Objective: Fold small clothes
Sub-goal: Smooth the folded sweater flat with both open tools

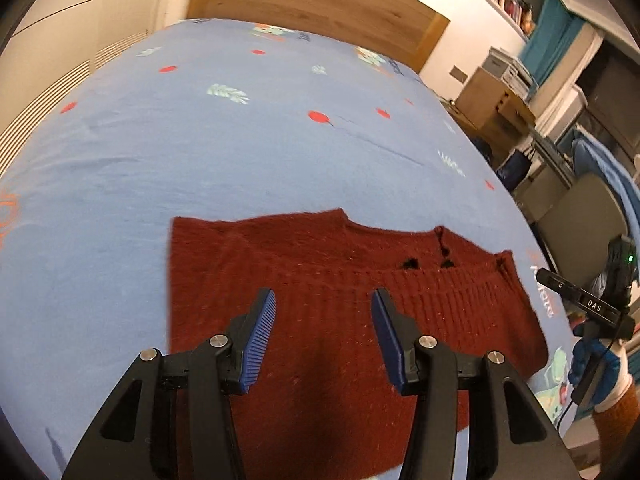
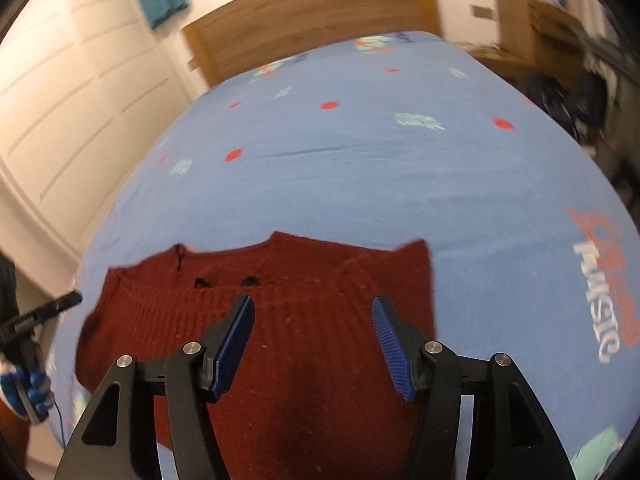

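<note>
A dark red knit sweater (image 1: 320,280) lies folded on the blue bed sheet (image 1: 200,140), its ribbed band across the middle. My left gripper (image 1: 323,300) is open and empty above the sweater's near part. The sweater also shows in the right wrist view (image 2: 304,280). My right gripper (image 2: 312,308) is open and empty above it, over the ribbed band. The right gripper's body (image 1: 592,304) appears at the right edge of the left wrist view, and the left gripper's body (image 2: 36,316) at the left edge of the right wrist view.
The blue sheet (image 2: 380,168) has red dots and leaf prints and covers the whole bed. A wooden headboard (image 1: 320,0) stands at the far end. Boxes and shelves (image 1: 504,92) crowd the right side. White wardrobe doors (image 2: 60,100) stand on the left.
</note>
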`<state>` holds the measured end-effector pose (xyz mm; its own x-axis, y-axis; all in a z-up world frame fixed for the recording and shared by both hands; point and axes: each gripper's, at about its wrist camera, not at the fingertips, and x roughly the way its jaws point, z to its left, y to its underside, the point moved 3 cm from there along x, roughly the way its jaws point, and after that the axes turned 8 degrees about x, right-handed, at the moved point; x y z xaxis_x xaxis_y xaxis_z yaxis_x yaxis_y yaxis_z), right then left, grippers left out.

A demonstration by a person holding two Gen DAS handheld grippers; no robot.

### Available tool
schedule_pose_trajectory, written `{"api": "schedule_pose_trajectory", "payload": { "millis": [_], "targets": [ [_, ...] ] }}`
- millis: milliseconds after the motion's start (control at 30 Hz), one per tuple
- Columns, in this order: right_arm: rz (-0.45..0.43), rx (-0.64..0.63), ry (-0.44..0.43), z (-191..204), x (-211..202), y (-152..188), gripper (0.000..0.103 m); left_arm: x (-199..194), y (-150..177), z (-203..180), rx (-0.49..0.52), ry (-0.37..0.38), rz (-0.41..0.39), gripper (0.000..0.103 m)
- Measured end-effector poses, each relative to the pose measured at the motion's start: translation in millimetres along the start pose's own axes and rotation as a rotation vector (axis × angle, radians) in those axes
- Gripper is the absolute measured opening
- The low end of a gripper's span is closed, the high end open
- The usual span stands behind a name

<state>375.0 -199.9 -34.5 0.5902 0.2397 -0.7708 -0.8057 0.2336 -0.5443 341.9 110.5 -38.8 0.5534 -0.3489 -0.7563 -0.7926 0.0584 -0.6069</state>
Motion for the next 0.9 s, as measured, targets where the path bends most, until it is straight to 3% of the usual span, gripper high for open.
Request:
{"api": "schedule_pose_trajectory", "payload": {
  "millis": [167,333,500,667,767,900],
  "targets": [
    [0.058,-0.120,0.074,13,44,6,0.063,46,5,0,0.045,-0.085,0.029,0.044],
    [0.110,-0.120,0.141,-6,85,14,0.061,72,19,22,0.024,-0.131,0.063,0.044],
    [0.095,-0.102,0.149,-16,82,8,0.059,57,12,18,0.027,-0.146,0.026,0.044],
    [0.021,-0.153,0.165,14,62,9,0.061,51,1,-17,0.086,-0.124,-0.012,0.046],
    [0.013,-0.174,0.112,40,63,18,0.061,63,4,-37,0.144,-0.134,0.000,0.047],
    [0.064,-0.206,0.108,61,87,35,0.061,91,21,-36,0.134,-0.150,0.057,0.048]
  ]
}}
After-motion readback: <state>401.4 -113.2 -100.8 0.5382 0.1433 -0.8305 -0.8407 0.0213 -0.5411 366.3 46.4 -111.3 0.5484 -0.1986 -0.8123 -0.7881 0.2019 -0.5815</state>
